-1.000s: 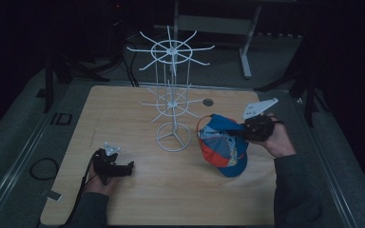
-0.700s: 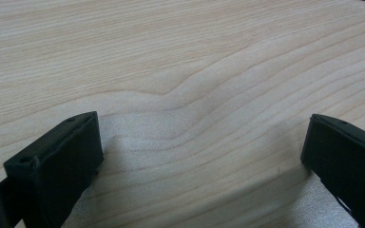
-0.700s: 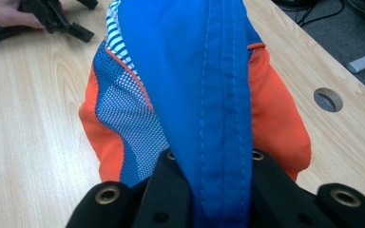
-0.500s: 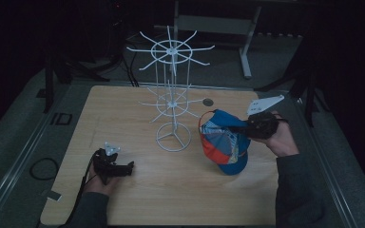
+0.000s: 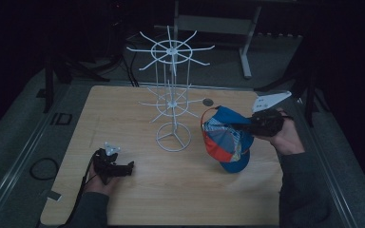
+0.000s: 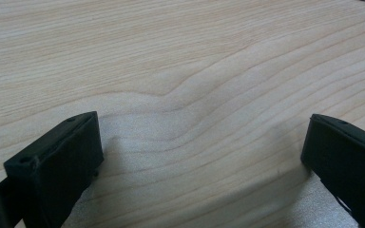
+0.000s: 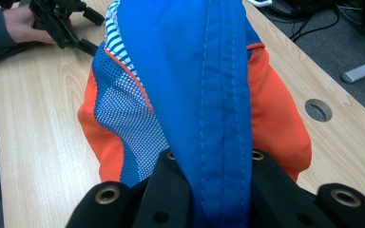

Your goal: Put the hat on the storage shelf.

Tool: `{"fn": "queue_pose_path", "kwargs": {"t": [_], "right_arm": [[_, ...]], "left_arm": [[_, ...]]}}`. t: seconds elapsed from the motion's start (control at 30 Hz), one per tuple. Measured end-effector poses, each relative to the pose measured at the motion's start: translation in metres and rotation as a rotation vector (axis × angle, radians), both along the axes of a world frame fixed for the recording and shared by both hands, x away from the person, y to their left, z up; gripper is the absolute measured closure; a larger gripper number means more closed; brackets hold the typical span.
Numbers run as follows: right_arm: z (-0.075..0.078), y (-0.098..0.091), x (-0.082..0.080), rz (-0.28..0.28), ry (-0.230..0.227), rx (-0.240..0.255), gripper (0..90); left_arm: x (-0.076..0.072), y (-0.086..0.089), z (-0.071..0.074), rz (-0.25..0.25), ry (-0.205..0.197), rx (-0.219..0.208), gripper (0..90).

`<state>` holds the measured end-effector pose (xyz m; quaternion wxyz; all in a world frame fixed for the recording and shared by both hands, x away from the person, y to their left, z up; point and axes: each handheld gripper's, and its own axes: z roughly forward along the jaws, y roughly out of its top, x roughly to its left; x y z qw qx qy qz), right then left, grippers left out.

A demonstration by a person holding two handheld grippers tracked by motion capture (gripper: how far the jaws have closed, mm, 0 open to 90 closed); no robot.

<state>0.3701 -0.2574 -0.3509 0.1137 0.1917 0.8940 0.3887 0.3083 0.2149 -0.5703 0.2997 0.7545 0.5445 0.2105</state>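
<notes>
1. Blue stitched fabric of the cap [image 7: 209,90] front and centre in the right gripper view, a curved brim edge with twin seams, flanked by orange panels and a patch of fine white-dotted mesh.
2. Pinched firmly between the black jaws of the right gripper [image 7: 208,190], brim edge clamped at the tips.
3. Seen from the high view: cap [image 5: 225,137] hanging brim-up from the right gripper [image 5: 247,127], crown drooping toward the table, just right of the rack's ring base; whether touching the wood, cannot tell.
4. Right hand [image 5: 283,135] raised at the table's right side, wrist level, gripper pointing toward the rack.
5. White wire rack [image 5: 172,90] standing upright mid-table, thin stem, two tiers of radiating spokes, round hoop foot.
6. Pale wooden table [image 5: 123,109], smooth with flowing grain, a round hole near the far edge.
7. Left gripper [image 5: 130,166] low on the near left of the table, left hand [image 5: 100,178] resting behind it.
8. Jaws spread wide in the left gripper view [image 6: 202,156], bare wood grain between them, nothing gripped.
</notes>
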Motion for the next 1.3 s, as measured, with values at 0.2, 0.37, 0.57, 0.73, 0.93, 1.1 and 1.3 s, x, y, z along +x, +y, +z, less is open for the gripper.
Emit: {"fn": "queue_pose_path", "kwargs": {"t": [0.2, 0.37, 0.57, 0.73, 0.93, 1.1, 1.3], "right_arm": [[0.003, 0.0, -0.001, 0.005, 0.0, 0.028, 87.5], [0.006, 0.001, -0.001, 0.001, -0.01, 0.051, 87.5], [0.005, 0.001, 0.0, -0.004, -0.032, 0.07, 87.5], [0.006, 0.002, -0.001, -0.009, -0.044, 0.081, 87.4], [0.013, 0.003, 0.0, -0.02, -0.065, 0.094, 87.4], [0.019, 0.003, 0.002, -0.036, -0.093, 0.108, 87.4], [0.023, 0.005, 0.004, -0.056, -0.102, 0.128, 87.4]], "left_arm": [[0.0, 0.0, 0.0, 0.0, 0.0, 0.0, 0.0], [0.0, 0.0, 0.0, 0.0, -0.001, -0.002, 0.0], [0.0, 0.0, 0.0, 0.0, -0.001, -0.002, 0.0], [0.0, 0.0, 0.0, 0.0, -0.001, -0.002, 0.0], [0.0, 0.0, 0.0, 0.0, -0.001, -0.002, 0.0], [0.0, 0.0, 0.0, 0.0, 0.0, -0.002, 0.0], [0.0, 0.0, 0.0, 0.0, 0.0, -0.002, 0.0]]}}
